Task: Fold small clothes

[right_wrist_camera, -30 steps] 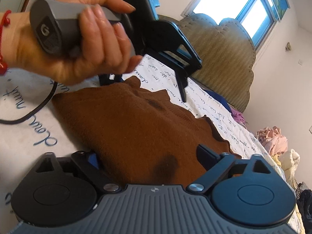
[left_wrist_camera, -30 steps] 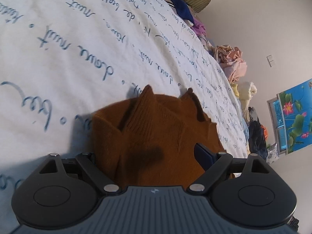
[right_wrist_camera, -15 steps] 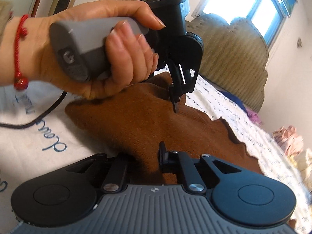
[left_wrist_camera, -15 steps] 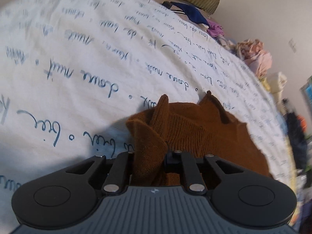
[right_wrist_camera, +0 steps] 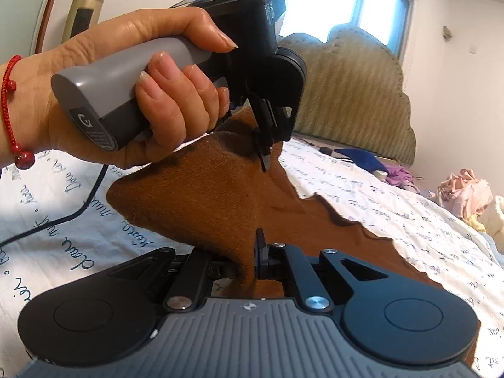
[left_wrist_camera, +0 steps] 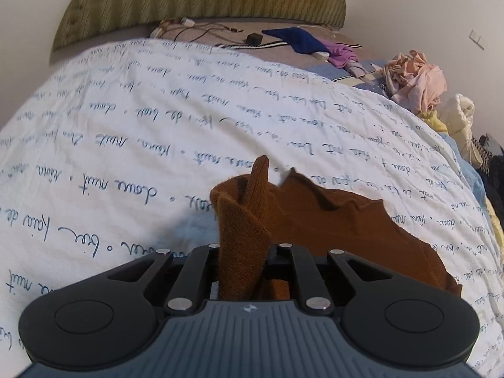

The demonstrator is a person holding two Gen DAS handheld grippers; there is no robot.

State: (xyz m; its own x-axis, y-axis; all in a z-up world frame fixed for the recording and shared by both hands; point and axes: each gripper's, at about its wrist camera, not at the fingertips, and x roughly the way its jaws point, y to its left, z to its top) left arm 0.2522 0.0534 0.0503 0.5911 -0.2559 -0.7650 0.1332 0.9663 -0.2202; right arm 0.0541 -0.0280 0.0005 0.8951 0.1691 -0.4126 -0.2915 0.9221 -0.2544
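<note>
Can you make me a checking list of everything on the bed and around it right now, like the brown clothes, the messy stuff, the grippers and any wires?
Surface: white bedspread with blue handwriting.
Job's things: brown knit garment, edge lifted off the bed.
Clutter: blue cloth, purple cloth, pink clothes pile.
Grippers: left gripper and right gripper both shut on the garment.
Cables: black cable under the hand; wires by the headboard.
Surroundings: window, pale walls.

We see our right gripper (right_wrist_camera: 252, 256) as a ribbed grey body with two black round discs and silver screws. Our left gripper (right_wrist_camera: 264, 154) has a grey handle marked "G" and a black cable (right_wrist_camera: 63, 220). Our left hand (right_wrist_camera: 132, 94) wears a red bead bracelet (right_wrist_camera: 12, 119).
</note>
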